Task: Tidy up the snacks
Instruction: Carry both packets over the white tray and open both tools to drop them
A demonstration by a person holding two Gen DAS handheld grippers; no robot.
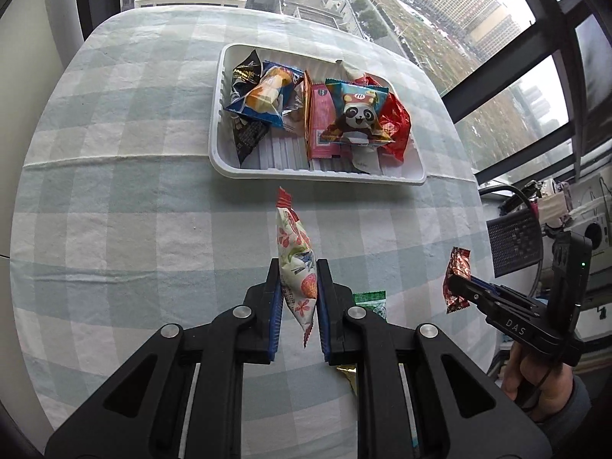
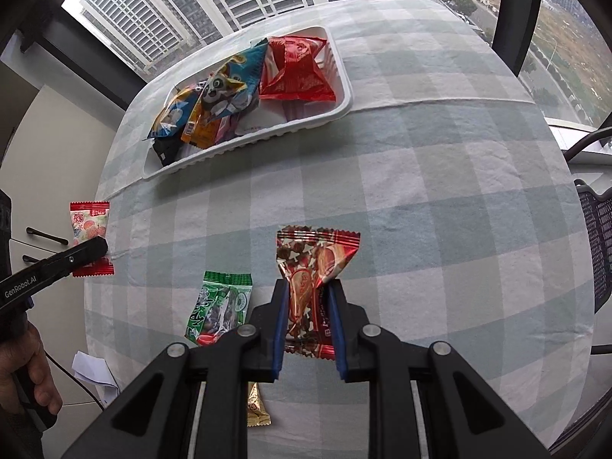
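Observation:
My left gripper (image 1: 298, 267) is shut on a white strawberry-print snack packet (image 1: 295, 256), held above the checked tablecloth just short of the white tray (image 1: 317, 174). The tray holds several snack packets, among them a panda packet (image 1: 357, 114). My right gripper (image 2: 308, 287) is shut on a red-brown chocolate packet (image 2: 311, 267), held above the cloth. The right gripper also shows in the left wrist view (image 1: 457, 281), and the left gripper in the right wrist view (image 2: 95, 252). The tray shows in the right wrist view (image 2: 244, 141) at the far left of the table.
A green packet (image 2: 220, 308) and a gold packet (image 2: 255, 407) lie on the cloth near the front edge. A white paper scrap (image 2: 91, 373) lies at the table's left edge. A mesh chair (image 2: 596, 237) stands to the right. Windows lie beyond the table.

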